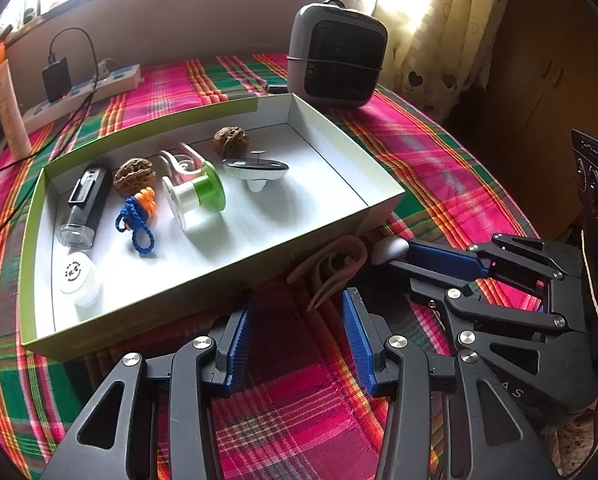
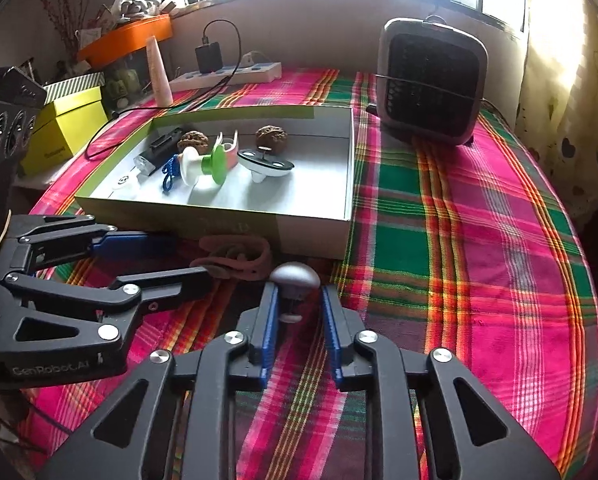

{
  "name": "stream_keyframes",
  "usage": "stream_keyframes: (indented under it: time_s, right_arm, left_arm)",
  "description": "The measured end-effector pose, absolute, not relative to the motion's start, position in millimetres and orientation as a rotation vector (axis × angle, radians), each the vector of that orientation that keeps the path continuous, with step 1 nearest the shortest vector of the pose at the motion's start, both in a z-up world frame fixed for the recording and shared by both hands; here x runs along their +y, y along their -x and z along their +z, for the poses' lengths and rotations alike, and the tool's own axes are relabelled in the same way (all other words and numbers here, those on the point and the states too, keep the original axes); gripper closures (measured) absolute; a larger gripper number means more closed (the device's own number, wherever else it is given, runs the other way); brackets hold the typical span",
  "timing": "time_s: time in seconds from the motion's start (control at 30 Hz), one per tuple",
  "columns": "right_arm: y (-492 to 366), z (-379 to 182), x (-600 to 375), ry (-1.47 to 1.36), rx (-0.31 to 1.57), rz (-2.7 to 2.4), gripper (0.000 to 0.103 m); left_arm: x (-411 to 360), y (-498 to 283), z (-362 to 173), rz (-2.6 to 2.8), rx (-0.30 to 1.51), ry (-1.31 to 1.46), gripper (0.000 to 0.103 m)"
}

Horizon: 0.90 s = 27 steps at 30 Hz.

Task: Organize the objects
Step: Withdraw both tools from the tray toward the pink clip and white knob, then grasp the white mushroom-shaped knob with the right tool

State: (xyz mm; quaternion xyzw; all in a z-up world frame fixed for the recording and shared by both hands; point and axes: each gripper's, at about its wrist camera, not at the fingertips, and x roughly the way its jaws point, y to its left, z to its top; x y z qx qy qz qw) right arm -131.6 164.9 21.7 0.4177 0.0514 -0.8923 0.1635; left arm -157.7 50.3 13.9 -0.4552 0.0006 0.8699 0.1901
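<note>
A: Right claw (image 2: 297, 308)? Pads look narrow on the silver knob (image 2: 295, 276) with its white stem. Holding it?

B: Yes, pinched on the stem under the cap. The knob sits on the bench just outside the box (image 2: 311, 236), at about 6 o'clock from the near right corner. Likely gripped there because the stem is the only narrow part the pads fit round.

A: Left claw (image 1: 297, 336)?

B: Wide, nothing between the pads. It points at the pink strap (image 1: 331, 268), which lies at 12 o'clock from it, against the box's near wall. The strap is not gripped. My guess is that it waits its turn.

A: What's in the box already?

B: Black lighter (image 1: 81, 208) at 9 o'clock, white cap (image 1: 77, 276) at 7 o'clock, blue cord (image 1: 137, 220), two walnuts, green spool (image 1: 197, 196) near centre, white spinning top (image 1: 255, 170) at 1 o'clock. The right third is bare, so there's room for the knob.

A: Why is the stuff grouped left?

B: Can't tell. Probably just the drop order.

A: Background?

B: Small heater (image 1: 337, 56) at 12 o'clock beyond the box, power strip (image 1: 87, 88) at 10 o'clock. Neither is in the way.
</note>
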Motion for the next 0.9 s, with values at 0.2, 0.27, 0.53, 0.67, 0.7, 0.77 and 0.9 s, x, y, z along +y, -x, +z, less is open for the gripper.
stream_keyframes:
  time_s: [0.2, 0.27, 0.53, 0.67, 0.7, 0.77, 0.9]
  right_arm:
    - [129.2, 22.2, 169.0, -1.194, 0.14, -2.548, 0.09]
    - [127.6, 22.4, 170.3, -1.195, 0.15, -2.556, 0.09]
    - [120.1, 23.9, 186.0, -1.211, 0.159, -2.586, 0.09]
    - [118.3, 23.9, 192.1, -1.219, 0.153, -2.602, 0.09]
    - [117.8, 23.6, 193.1, -1.219, 0.153, -2.602, 0.09]
    - [116.9, 23.1, 194.4, -1.22, 0.15, -2.601, 0.09]
    - [116.1, 23.3, 196.9, -1.218, 0.14, -2.6, 0.09]
  left_arm:
    - [54.7, 160.5, 14.8, 2.428, -0.006, 1.275, 0.06]
    - [57.8, 160.4, 14.7, 2.419, 0.003, 1.27, 0.06]
    - [71.0, 155.7, 14.5, 2.36, 0.007, 1.251, 0.06]
    - [81.0, 151.2, 13.6, 2.322, 0.01, 1.243, 0.06]
    - [84.0, 150.0, 13.7, 2.316, 0.019, 1.24, 0.06]
    - [88.7, 148.1, 14.0, 2.297, 0.015, 1.239, 0.06]
    - [97.0, 144.3, 13.3, 2.288, 0.039, 1.232, 0.06]
